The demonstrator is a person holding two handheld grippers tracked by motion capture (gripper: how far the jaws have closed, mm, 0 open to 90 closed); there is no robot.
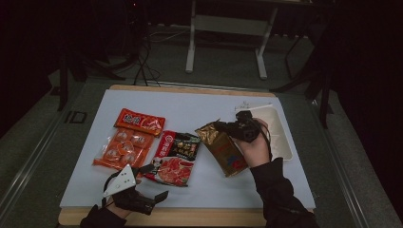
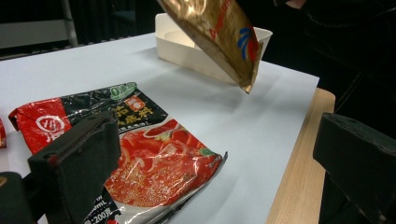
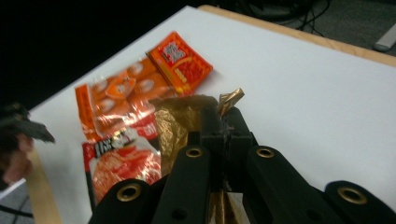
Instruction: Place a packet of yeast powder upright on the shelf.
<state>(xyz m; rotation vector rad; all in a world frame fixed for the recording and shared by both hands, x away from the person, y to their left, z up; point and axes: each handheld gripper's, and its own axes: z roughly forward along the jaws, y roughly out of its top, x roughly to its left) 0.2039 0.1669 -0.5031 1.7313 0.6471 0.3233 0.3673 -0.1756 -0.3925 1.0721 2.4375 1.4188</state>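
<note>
Hanging from the right hand-held gripper (image 1: 227, 127), whose jaws pinch its top corner, the gold snack pouch (image 1: 223, 148) dangles above the table (image 1: 204, 107) near the white tray (image 1: 275, 128); steady carrying prevents swinging. Left hand-held gripper (image 1: 152, 183) waits wide open, empty.

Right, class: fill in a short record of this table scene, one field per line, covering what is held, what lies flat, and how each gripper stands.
held item: gold packet, lifted clear of the table, hanging tilted
holder: right gripper, jaws shut on the packet's top edge
left gripper: jaws open, nothing between them, at the near table edge
lying flat: red and black packet; orange packet
container: white tray, at the right of the white sheet
</note>
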